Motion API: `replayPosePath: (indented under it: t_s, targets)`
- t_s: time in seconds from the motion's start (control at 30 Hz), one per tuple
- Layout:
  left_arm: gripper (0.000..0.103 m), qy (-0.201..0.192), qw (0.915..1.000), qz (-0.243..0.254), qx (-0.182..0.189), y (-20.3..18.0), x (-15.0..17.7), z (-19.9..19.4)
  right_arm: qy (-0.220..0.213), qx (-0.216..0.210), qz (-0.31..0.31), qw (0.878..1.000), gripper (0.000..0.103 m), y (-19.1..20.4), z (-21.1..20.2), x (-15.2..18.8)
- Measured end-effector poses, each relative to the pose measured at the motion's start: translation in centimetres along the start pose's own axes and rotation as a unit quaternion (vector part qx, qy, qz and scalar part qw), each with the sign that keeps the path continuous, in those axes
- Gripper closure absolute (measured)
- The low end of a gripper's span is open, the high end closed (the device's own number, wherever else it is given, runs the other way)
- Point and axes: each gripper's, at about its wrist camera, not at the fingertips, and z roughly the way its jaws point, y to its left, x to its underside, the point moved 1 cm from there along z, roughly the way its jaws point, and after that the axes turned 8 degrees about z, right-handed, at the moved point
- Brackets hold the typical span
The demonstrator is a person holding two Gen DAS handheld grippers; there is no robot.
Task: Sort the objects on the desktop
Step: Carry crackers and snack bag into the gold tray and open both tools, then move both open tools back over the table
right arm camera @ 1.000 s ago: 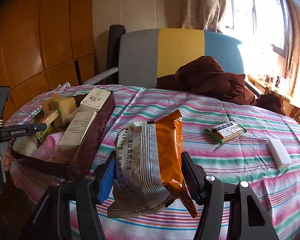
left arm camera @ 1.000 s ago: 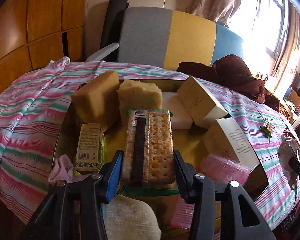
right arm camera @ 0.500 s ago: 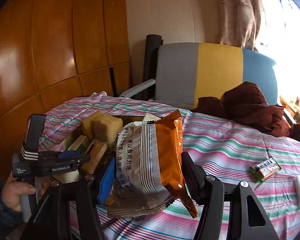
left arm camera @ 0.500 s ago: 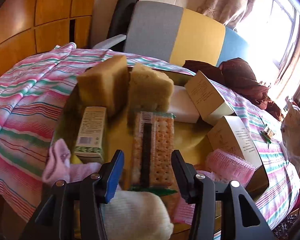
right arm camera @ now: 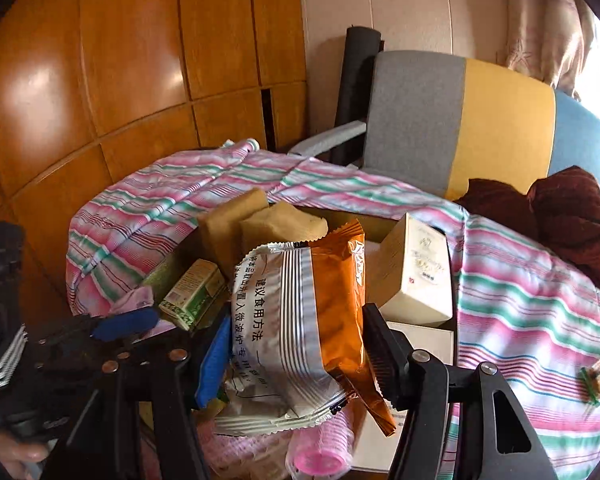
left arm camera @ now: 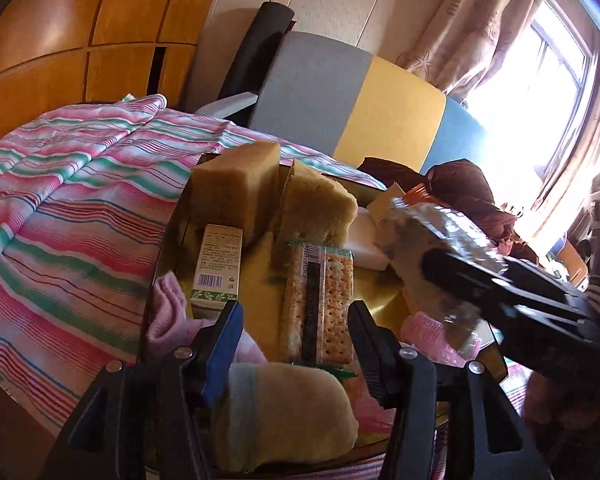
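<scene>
The right tool [right arm camera: 296, 344], clamped on the snack bag [right arm camera: 300, 320] above the crowded box [right arm camera: 416, 338], should lower before letting go (left tool [left arm camera: 294, 324] apart, just above the crackers [left arm camera: 320, 304]).

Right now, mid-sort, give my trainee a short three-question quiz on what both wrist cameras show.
1. True or false: the right gripper is shut on the snack bag.
2. Multiple choice: the cracker pack lies A) in the box, B) on the striped cloth, C) on the chair.
3. Fill in: the left gripper is ____ and holds nothing.

Key: 1 true; 2 A; 3 open.
</scene>
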Motion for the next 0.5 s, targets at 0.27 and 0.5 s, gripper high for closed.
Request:
replayPosePath:
  t_s: [0.27,0.5]
  targets:
    - [0.047,-0.004,0.9997,-0.014,0.020,0.9,0.5,-0.2,0.042,0.023,0.028,0.998,0.039,-1.2,3.4,0.8]
    - [0.047,-0.008,0.9997,-0.010,0.022,0.6,0.5,-0.6,0.019,0.014,0.034,0.999,0.035,-1.8,1.8,0.7]
